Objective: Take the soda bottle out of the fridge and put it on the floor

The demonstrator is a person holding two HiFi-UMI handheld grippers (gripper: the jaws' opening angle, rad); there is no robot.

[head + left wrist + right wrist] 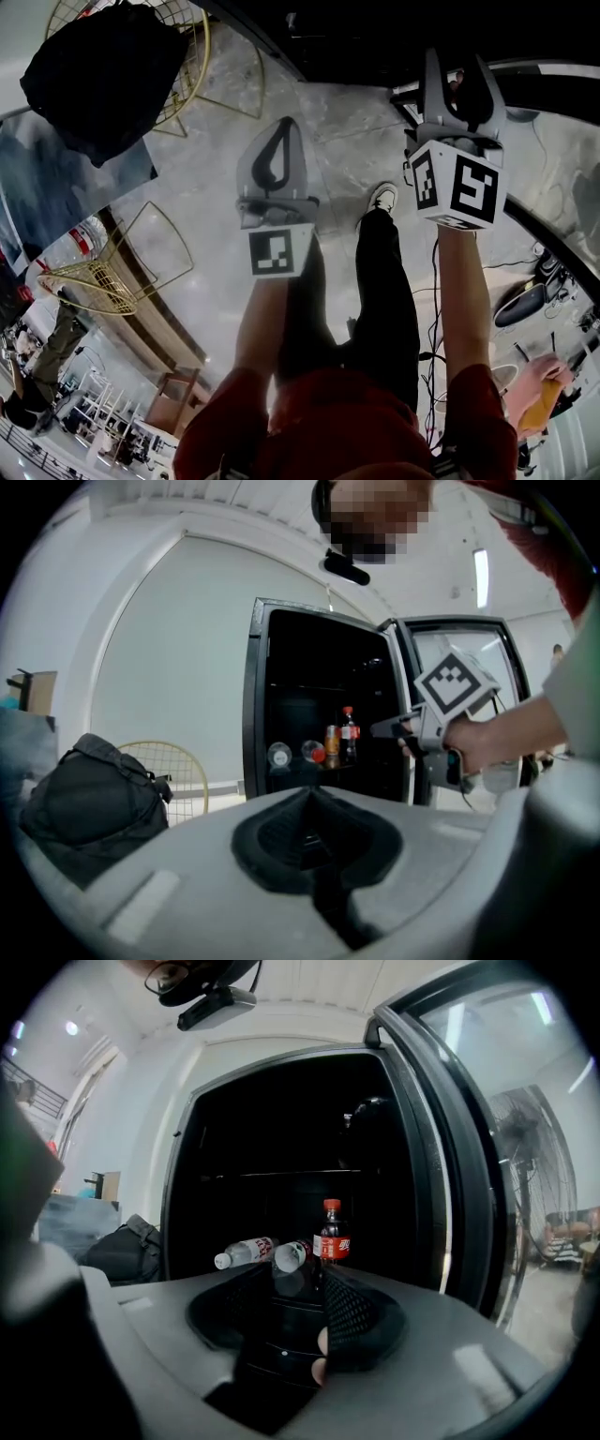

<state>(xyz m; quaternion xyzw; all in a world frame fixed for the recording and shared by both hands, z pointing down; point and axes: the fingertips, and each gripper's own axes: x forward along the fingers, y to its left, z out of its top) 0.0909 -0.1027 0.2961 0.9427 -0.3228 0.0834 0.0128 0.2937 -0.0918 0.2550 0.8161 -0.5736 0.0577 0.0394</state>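
Note:
The black fridge [180, 1157] stands open, its glass door [448, 1147] swung to the right. A dark soda bottle [334, 1232] with a red cap and red label stands upright on a shelf inside. My right gripper [289, 1279] is open and empty in front of the shelf, short of the bottle. The left gripper view shows the same soda bottle [349, 735] beside an orange can [331, 742], with the right gripper [398, 728] at the door's edge. My left gripper [309, 794] is shut on nothing, well back from the fridge. The head view has the left gripper [279, 127] and the right gripper [457, 70] over grey floor.
Two clear bottles [246, 1252] [292, 1254] lie on their sides on the shelf left of the soda. A black bag [89, 803] rests on a gold wire chair [173, 761] left of the fridge. A fan [516, 1138] shows behind the door. Cables [441, 281] run along the floor.

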